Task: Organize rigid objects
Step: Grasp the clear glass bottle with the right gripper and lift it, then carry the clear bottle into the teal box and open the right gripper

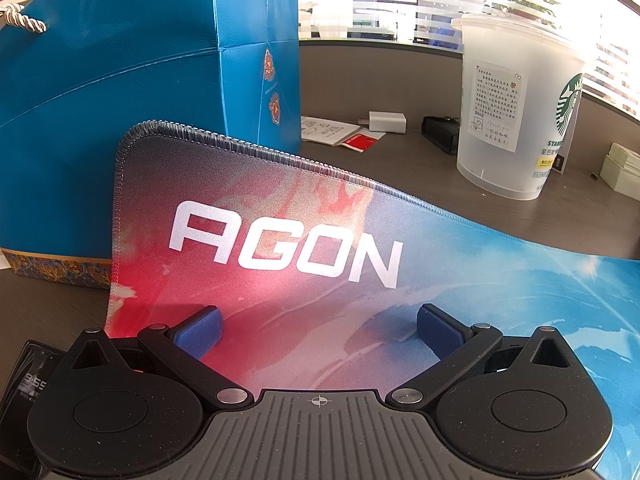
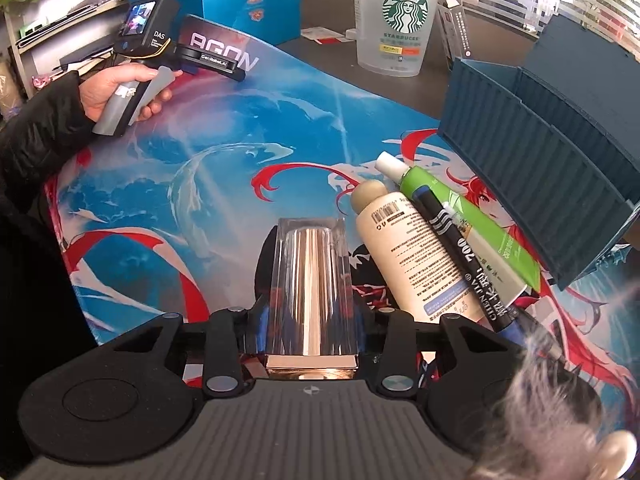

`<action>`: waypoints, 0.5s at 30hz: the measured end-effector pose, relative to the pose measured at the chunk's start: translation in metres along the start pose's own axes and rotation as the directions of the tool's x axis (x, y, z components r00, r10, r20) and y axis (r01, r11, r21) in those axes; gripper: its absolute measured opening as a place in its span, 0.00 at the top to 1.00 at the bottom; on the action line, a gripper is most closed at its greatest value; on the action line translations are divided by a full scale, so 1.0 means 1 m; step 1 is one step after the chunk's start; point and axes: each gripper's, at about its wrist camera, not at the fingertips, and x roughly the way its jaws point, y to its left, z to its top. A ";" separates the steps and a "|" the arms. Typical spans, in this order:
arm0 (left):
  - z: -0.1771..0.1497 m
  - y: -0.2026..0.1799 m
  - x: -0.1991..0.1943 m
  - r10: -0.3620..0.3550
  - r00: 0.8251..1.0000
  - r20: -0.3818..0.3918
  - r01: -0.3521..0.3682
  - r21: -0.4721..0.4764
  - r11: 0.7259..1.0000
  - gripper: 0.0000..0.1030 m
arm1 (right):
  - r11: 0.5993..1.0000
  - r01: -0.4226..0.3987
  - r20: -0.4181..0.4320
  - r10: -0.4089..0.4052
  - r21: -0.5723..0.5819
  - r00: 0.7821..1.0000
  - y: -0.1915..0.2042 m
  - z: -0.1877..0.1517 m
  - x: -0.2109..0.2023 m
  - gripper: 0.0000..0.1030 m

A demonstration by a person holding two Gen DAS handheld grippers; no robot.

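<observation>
Left wrist view: your left hand-held gripper [image 1: 318, 326] stands wide, its 2 blue pads [image 1: 202, 330] apart with nothing between them. It sits low over the corner of the printed mat [image 1: 288, 256] marked AGON. A blue paper bag [image 1: 132, 92] stands on the table [image 1: 400, 168] just behind that corner. A frosted plastic cup [image 1: 516, 108] stands upright further right, off the mat. A white charger [image 1: 386, 121] and some leaflets [image 1: 332, 130] lie between bag and cup.

Right wrist view: your right hand-held gripper [image 2: 310, 320] is closed on a clear rectangular case [image 2: 312, 280] with a copper-coloured tube inside; the case points away from the camera over the mat [image 2: 200, 184]. Just right of it lie 3 items touching one another: a cream bottle [image 2: 416, 252], a black pen [image 2: 464, 252] resting across it, and a green tube [image 2: 460, 208]. A dark blue ridged box [image 2: 540, 184] sits at the right, tilted, just beside the green tube. Your left hand [image 2: 120, 92] holds the other device at the mat's far left corner.
</observation>
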 end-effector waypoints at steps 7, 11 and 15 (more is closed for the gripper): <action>0.000 0.000 0.000 0.000 1.000 0.000 0.000 0.000 1.000 0.00 | 0.999 0.042 0.022 -0.041 -0.030 0.999 -0.004 0.021 -0.027 0.66; 0.000 0.000 0.000 0.000 1.000 0.000 0.000 0.000 1.000 0.00 | 0.995 0.084 0.049 -0.082 -0.048 0.995 -0.009 0.034 -0.041 0.66; 0.000 0.000 0.000 0.000 1.000 0.000 0.000 0.000 1.000 0.00 | 0.991 0.118 0.066 -0.113 -0.068 0.991 -0.018 0.048 -0.052 0.66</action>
